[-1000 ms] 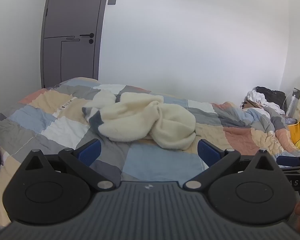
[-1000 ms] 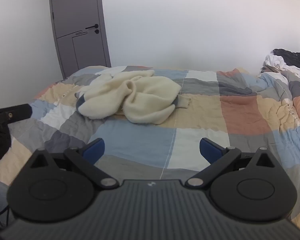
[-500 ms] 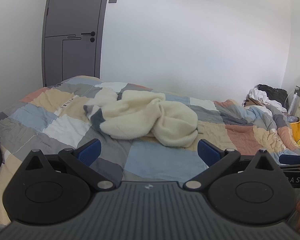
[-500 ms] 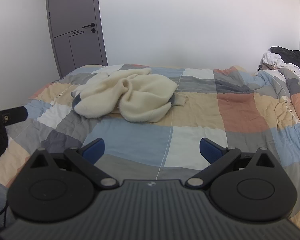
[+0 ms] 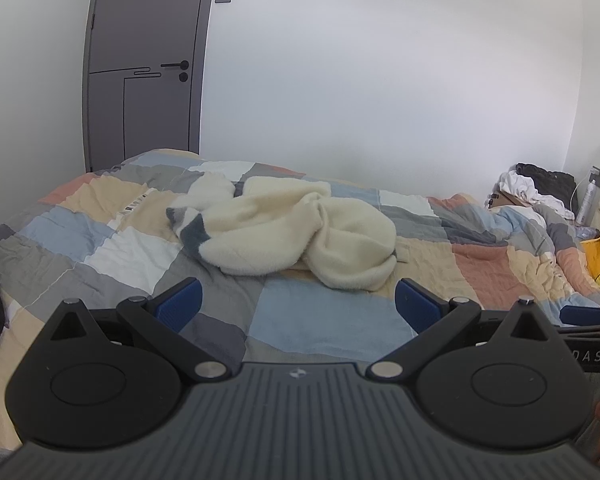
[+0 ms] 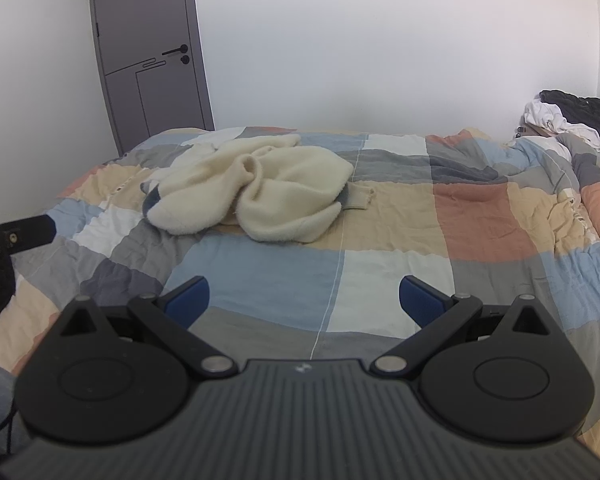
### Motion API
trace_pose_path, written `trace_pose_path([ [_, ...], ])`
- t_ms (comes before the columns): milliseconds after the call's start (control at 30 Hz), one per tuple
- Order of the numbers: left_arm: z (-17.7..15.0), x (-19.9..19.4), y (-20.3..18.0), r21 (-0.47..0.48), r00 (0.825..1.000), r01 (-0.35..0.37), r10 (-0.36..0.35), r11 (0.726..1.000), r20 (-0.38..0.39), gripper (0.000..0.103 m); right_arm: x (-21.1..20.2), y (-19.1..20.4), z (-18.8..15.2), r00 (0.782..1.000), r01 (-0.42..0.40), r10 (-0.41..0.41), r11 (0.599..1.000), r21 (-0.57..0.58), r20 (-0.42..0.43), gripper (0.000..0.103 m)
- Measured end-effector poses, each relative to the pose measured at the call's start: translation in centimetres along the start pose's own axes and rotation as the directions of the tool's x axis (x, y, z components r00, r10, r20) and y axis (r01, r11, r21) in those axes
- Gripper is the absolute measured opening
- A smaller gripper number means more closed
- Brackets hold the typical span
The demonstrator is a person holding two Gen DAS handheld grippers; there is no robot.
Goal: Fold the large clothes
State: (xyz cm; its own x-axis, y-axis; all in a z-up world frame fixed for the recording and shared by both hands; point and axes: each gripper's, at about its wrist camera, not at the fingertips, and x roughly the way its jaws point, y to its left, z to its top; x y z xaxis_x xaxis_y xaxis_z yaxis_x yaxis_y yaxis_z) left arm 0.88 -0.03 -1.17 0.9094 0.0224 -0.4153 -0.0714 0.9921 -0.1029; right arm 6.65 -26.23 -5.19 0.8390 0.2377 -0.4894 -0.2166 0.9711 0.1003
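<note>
My left gripper [image 5: 296, 300] and right gripper [image 6: 304, 296] both hang spread wide and empty above the patchwork quilt [image 6: 480, 216], ready to pinch cloth. The cream fleece garment [image 5: 292, 236] lies bunched ahead, well short of my fingertips, nearer the grey door [image 5: 144, 64]; it needs spreading flat first, I judge.

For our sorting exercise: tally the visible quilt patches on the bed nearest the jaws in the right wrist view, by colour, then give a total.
Front row, patchwork quilt, right wrist view:
Blue patch: 1
White patch: 1
Grey patch: 1
Total: 3
</note>
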Motion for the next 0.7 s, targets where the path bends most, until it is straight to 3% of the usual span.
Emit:
trace_pose_path([
  [700,-0.39,0.32,0.30,-0.003,1.000,-0.001,0.001,1.000,-0.004,0.103,0.28,-0.08,-0.01,1.000,0.000,0.000,1.000,0.003,-0.015,0.103],
])
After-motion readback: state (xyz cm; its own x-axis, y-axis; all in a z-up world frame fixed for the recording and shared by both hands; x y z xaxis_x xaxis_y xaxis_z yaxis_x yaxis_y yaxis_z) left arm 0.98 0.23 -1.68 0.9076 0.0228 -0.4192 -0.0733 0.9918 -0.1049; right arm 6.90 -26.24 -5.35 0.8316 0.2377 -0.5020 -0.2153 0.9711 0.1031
